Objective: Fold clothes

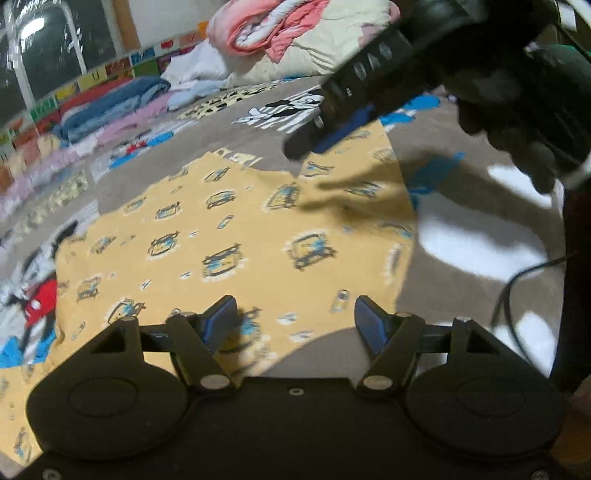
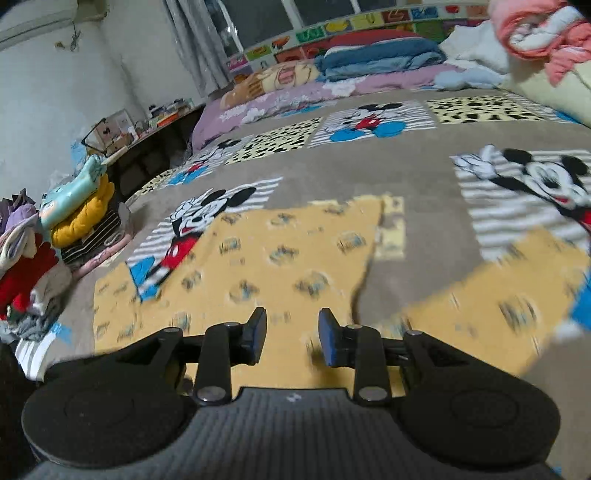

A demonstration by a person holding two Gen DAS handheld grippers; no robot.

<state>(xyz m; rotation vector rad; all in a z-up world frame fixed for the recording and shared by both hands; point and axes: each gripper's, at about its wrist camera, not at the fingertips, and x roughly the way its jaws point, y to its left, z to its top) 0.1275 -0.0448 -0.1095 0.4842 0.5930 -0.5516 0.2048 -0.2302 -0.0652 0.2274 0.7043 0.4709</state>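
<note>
A yellow garment [image 1: 236, 236] printed with small blue cars lies spread flat on the brown cartoon-mouse blanket [image 1: 258, 136]. My left gripper [image 1: 295, 314] hovers open just above the garment's near edge, with nothing between its blue-padded fingers. In the left wrist view, a dark-gloved hand [image 1: 517, 110] holds the right gripper [image 1: 304, 146] above the garment's far edge. In the right wrist view the right gripper [image 2: 291, 328] is open and empty over the yellow garment [image 2: 277, 266]. A second yellow stretch [image 2: 498, 299] extends to the right, blurred.
Stacked folded clothes [image 2: 81, 210] and a loose heap [image 2: 26, 258] sit at the bed's left edge. Folded bedding [image 2: 380, 55] and a pink and cream quilt [image 1: 295, 33] line the back. A black cable [image 1: 517, 288] crosses the blanket at the right.
</note>
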